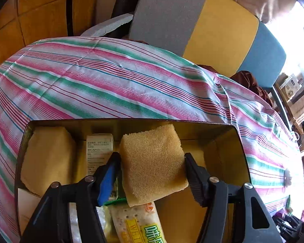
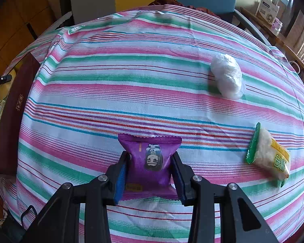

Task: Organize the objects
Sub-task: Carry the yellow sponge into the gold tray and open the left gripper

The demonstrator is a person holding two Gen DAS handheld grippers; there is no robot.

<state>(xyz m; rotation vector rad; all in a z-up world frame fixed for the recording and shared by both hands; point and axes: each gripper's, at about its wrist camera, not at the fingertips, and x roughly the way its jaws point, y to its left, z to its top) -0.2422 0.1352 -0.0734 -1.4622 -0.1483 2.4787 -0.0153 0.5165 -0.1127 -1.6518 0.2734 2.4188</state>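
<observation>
Left claw (image 1: 152,170): we have it clamped on a yellow sponge (image 1: 152,162), held above the open box (image 1: 239,141).
Box contents: a second sponge (image 1: 48,158) at far left, a cracker pack (image 1: 139,222) near us; free floor lies right.
Right claw (image 2: 150,166): clamped on the purple packet (image 2: 152,160) on the striped cloth (image 2: 131,81).
Box from there: left.
Waiting: white bundle (image 2: 226,77), green snack (image 2: 269,156).

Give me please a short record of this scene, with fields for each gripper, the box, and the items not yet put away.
left gripper: shut on yellow sponge, held over the box
right gripper: shut on purple snack packet, at the striped cloth
box: holds another sponge and a cracker packet
loose on cloth: white plastic bundle, green-edged cracker packet
</observation>
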